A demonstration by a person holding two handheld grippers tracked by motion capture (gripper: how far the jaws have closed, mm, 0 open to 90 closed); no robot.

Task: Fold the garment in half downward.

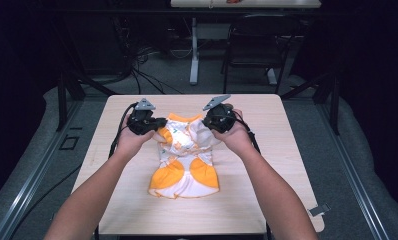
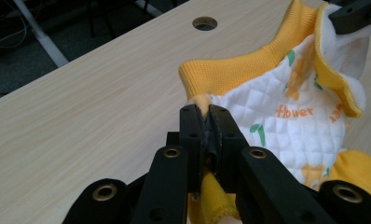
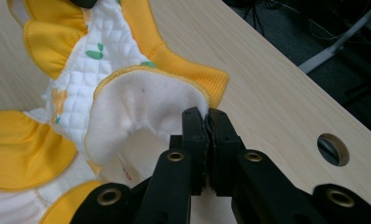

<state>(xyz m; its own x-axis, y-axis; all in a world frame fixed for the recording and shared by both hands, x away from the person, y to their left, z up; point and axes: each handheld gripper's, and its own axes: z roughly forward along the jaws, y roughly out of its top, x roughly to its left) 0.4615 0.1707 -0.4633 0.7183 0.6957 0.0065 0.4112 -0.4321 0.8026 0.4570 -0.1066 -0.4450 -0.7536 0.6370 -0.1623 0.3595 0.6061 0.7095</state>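
Observation:
A small white quilted garment (image 1: 184,160) with orange trim, orange patches and a flower print lies on the wooden table (image 1: 267,120), its far end lifted. My left gripper (image 1: 159,126) is shut on the garment's left top edge; in the left gripper view its jaws (image 2: 204,112) pinch the orange trim of the garment (image 2: 286,130). My right gripper (image 1: 207,122) is shut on the right top edge; in the right gripper view its jaws (image 3: 204,114) clamp the white fleecy lining of the garment (image 3: 141,100). The two grippers hold the collar stretched between them above the table.
The table has a round cable hole (image 2: 204,22) near its far edge, also seen as the cable hole (image 3: 333,149). Beyond the table stand a chair (image 1: 257,47), a desk leg (image 1: 194,55) and loose cables on the floor (image 1: 137,65).

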